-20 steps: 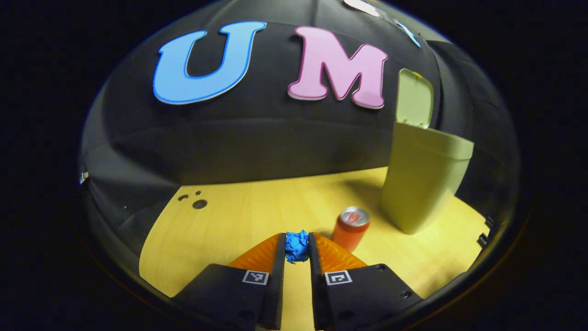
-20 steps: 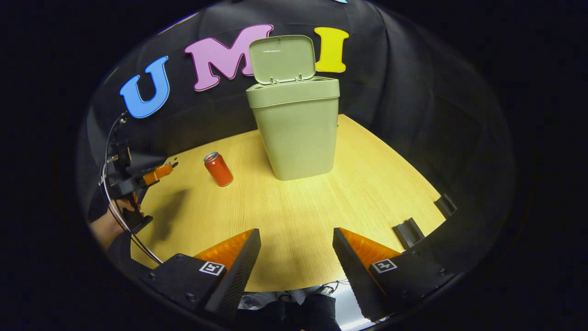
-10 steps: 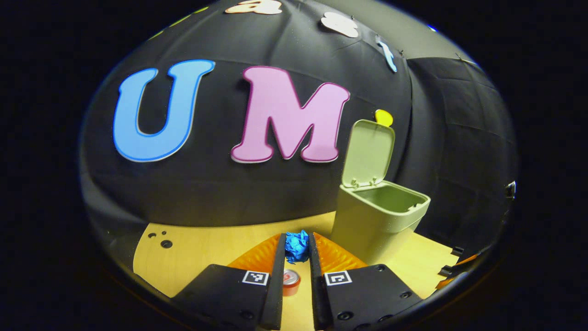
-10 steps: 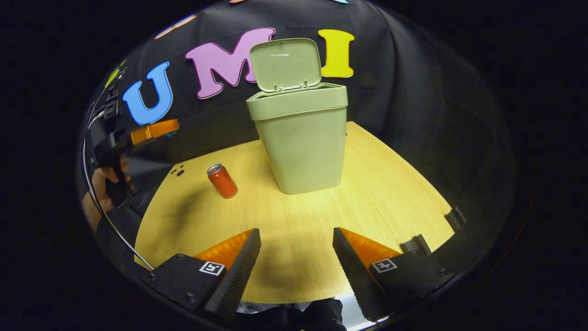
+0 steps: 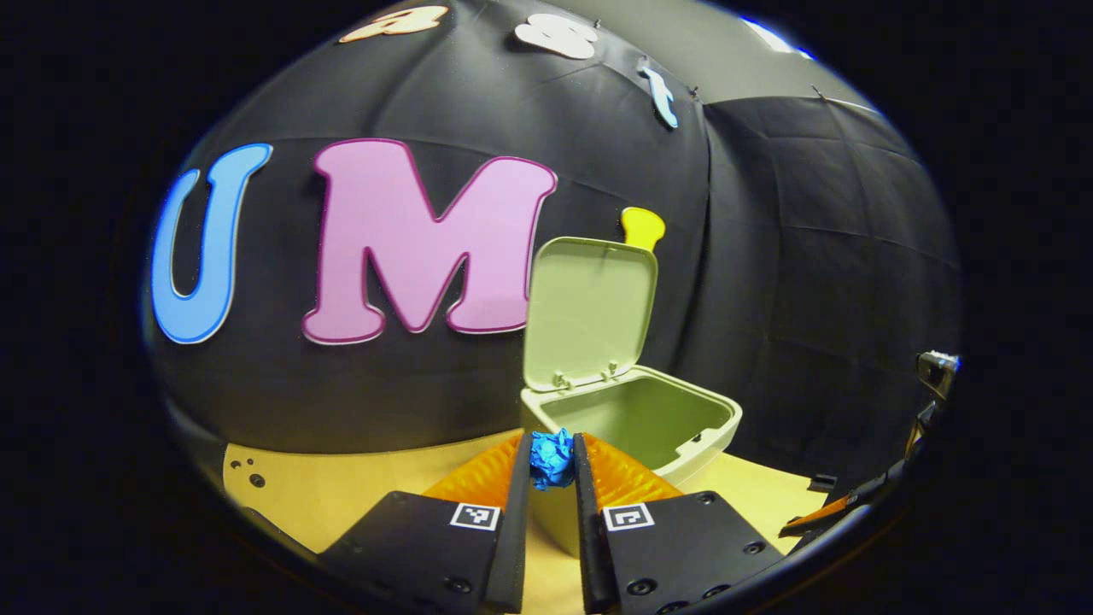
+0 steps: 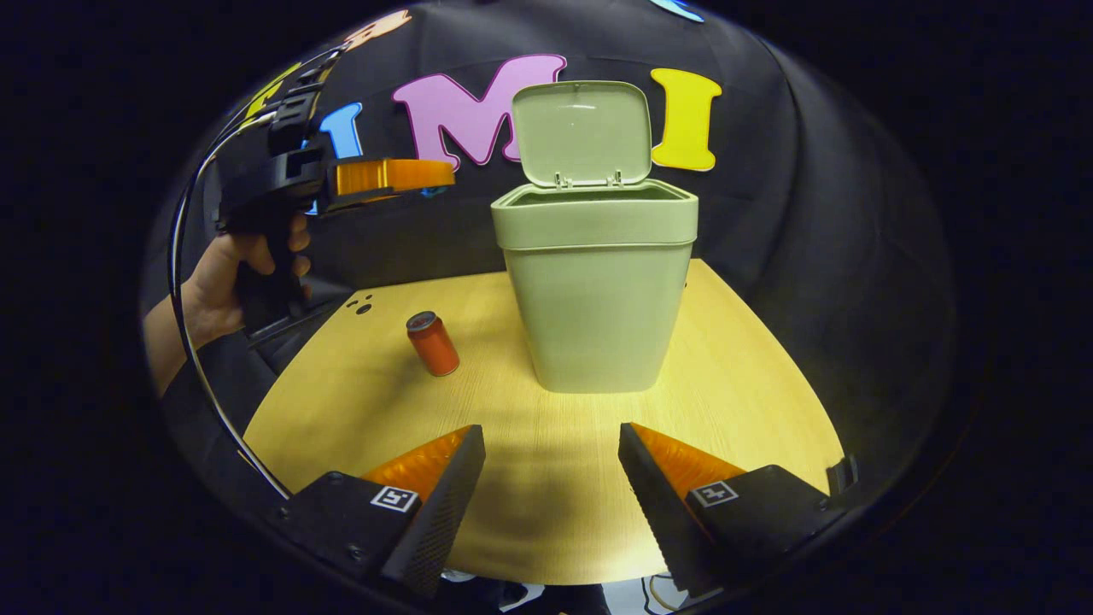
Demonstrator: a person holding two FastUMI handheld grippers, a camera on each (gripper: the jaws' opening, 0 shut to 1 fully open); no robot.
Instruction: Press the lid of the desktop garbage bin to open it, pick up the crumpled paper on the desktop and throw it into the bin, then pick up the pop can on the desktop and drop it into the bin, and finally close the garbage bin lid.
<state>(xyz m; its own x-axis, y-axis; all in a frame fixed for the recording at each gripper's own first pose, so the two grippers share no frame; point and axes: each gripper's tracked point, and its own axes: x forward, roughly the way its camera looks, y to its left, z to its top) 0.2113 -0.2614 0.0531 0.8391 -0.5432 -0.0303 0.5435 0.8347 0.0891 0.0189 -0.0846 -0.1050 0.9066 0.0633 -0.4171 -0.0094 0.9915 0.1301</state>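
The left gripper is clamping the crumpled paper just short of the open bin, lid standing up — one second ago it was low over the desk. The right gripper is gaping empty. The pop can is waiting at the bin's nine o'clock; closing remains.

Black claw housings, square coded tags, screws; black cable; dark sleeve.
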